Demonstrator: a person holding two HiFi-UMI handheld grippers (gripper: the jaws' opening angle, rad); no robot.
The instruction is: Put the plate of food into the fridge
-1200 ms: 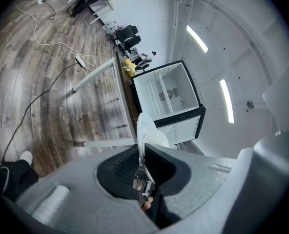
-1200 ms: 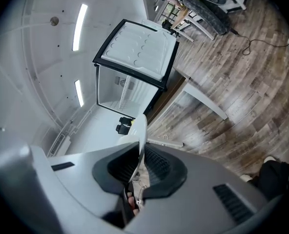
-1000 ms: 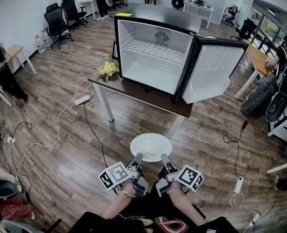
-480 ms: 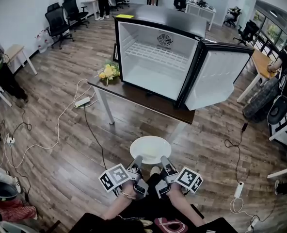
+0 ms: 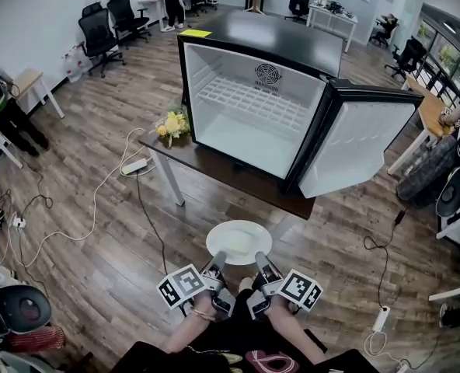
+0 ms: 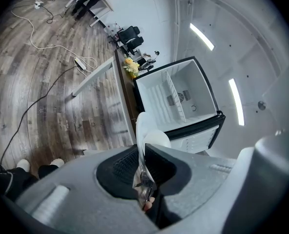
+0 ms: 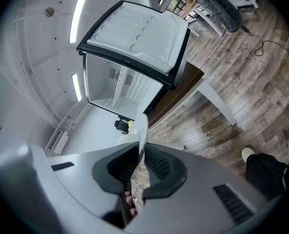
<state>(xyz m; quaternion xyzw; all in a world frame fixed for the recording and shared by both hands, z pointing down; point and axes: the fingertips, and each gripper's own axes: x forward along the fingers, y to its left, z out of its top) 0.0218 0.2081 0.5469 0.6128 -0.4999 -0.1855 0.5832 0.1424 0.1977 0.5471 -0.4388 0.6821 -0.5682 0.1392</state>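
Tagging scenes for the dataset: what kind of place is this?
Probably an open office or lab, not a kitchen: office chairs and a desk along the walls, cables across the wood floor, and the fridge standing on a table.

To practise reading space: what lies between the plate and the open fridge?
Beyond the plate, in the head view: wooden floor, then the front edge of the dark table bearing the fridge.
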